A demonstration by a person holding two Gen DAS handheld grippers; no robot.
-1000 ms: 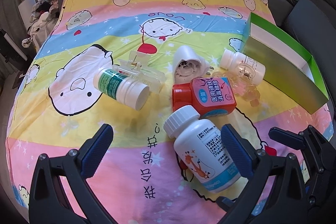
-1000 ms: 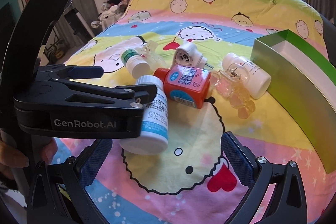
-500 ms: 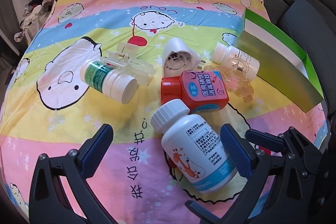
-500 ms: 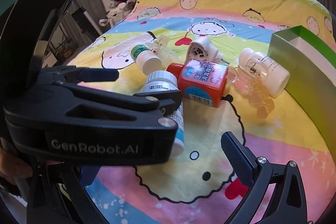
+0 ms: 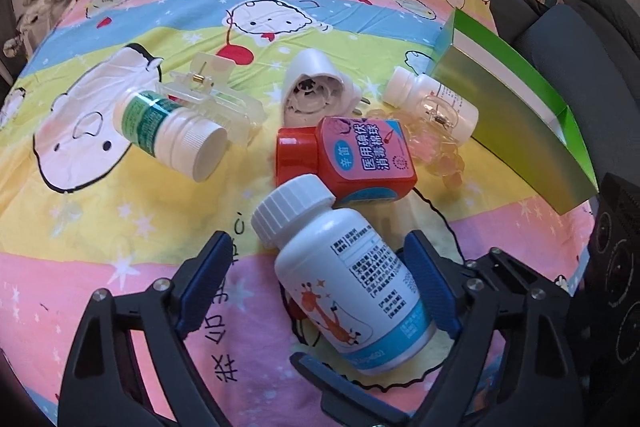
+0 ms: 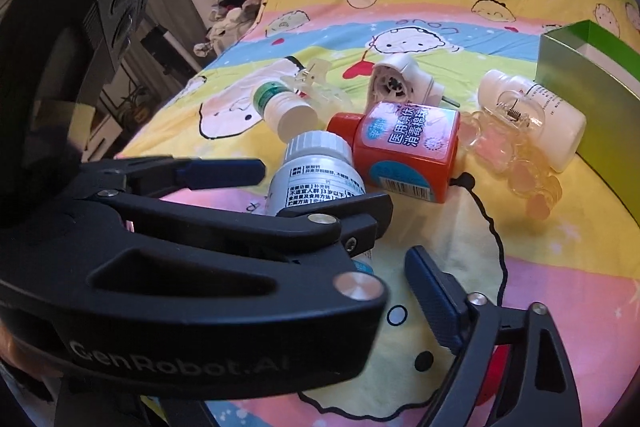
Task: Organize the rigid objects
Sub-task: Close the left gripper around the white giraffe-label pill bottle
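A big white bottle [image 5: 348, 279] with a giraffe and a blue band lies on the cartoon bedspread [image 5: 120, 211], cap pointing away. My left gripper [image 5: 316, 283] straddles it, jaws closing: the right pad is at the bottle's side, the left pad stands off it. In the right wrist view the left gripper's black body covers most of that bottle [image 6: 316, 175]. My right gripper [image 6: 316, 291] is close beside it, jaws closing, with only its right finger [image 6: 436, 299] showing; what lies between its fingers is hidden.
Just beyond the big bottle lie an orange-red bottle [image 5: 352, 155], a green-labelled white bottle [image 5: 168, 131], a clear hair clip [image 5: 212, 95], a white plug-in device [image 5: 316, 91], a small white bottle [image 5: 432, 99] and a pinkish clip [image 5: 436, 143]. An open green box [image 5: 516, 107] stands right.
Both pairs of jaws have narrowed. The left gripper has tipped down and the big bottle now sits between its fingers. In the right wrist view the left gripper looms larger.
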